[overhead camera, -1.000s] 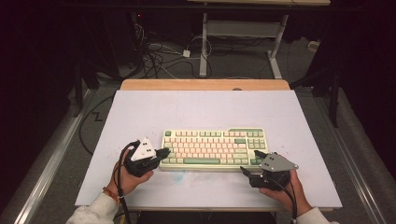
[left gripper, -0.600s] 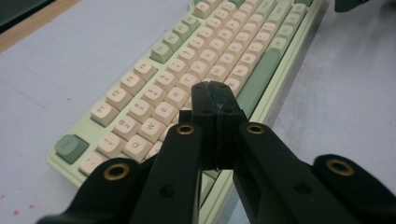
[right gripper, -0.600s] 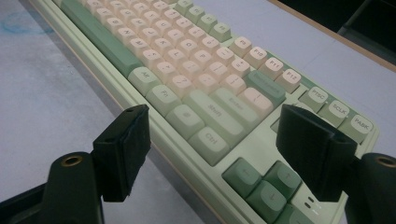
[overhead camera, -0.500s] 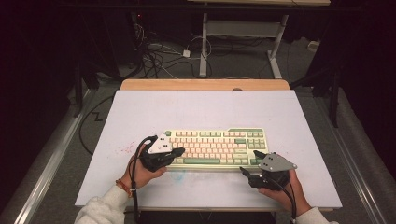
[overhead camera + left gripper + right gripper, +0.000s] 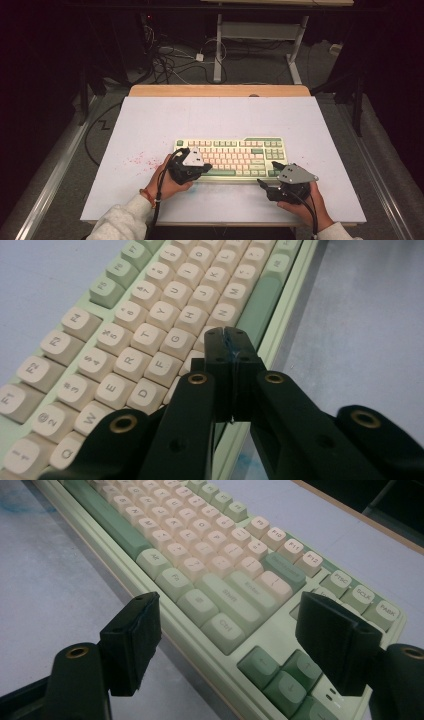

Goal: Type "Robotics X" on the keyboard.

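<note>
Keyboard [image 5: 231,157] rigid, fairly heavy, keycaps loose-sprung; grip case edge; left gripper [image 5: 230,347] jaws together, empty, above keys; right gripper [image 5: 240,645] jaws apart, straddling corner.

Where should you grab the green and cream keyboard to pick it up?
Probably by the two short ends of the green and cream keyboard, one from each side. It lies flat and long on the white table, and its thin end edges carry no keys.

In the left gripper view, the left tool [image 5: 231,347], its jaws pressed together, hides the keyboard [image 5: 150,315] keys beneath them toward 6 o'clock, and the keyboard runs off the picture at 9 and 12 o'clock. In the right gripper view, the keyboard's corner at 5 o'clock is cut off. In the high view, key legends are too small to read.
</note>
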Available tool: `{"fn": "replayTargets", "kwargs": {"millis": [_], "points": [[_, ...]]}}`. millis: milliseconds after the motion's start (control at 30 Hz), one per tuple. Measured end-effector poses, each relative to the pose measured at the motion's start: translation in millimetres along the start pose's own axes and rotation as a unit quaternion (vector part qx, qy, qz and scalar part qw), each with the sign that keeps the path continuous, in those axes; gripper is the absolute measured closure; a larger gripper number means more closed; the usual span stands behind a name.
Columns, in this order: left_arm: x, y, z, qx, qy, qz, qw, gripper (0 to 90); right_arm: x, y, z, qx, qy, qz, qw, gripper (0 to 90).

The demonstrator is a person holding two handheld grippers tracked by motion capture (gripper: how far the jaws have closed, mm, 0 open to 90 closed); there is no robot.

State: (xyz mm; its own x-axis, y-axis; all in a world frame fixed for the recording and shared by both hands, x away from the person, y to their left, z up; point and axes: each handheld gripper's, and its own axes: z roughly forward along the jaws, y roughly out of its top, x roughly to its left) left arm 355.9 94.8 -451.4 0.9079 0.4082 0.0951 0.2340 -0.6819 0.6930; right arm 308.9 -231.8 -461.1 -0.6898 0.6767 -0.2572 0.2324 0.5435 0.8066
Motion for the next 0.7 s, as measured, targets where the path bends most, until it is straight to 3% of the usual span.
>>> {"fn": "replayTargets", "kwargs": {"millis": [433,700], "points": [[-3.2,5.5,15.0,0.033,-0.004,0.020,0.9992,87.3,0.3,-0.4,0.5,0.005,0.003,-0.002,1.0000,26.7],[-5.0,8.2,9.8,0.023,0.009,0.028,0.9993,85.6,0.2,-0.2,0.3,0.004,0.003,-0.002,1.0000,26.7]]}}
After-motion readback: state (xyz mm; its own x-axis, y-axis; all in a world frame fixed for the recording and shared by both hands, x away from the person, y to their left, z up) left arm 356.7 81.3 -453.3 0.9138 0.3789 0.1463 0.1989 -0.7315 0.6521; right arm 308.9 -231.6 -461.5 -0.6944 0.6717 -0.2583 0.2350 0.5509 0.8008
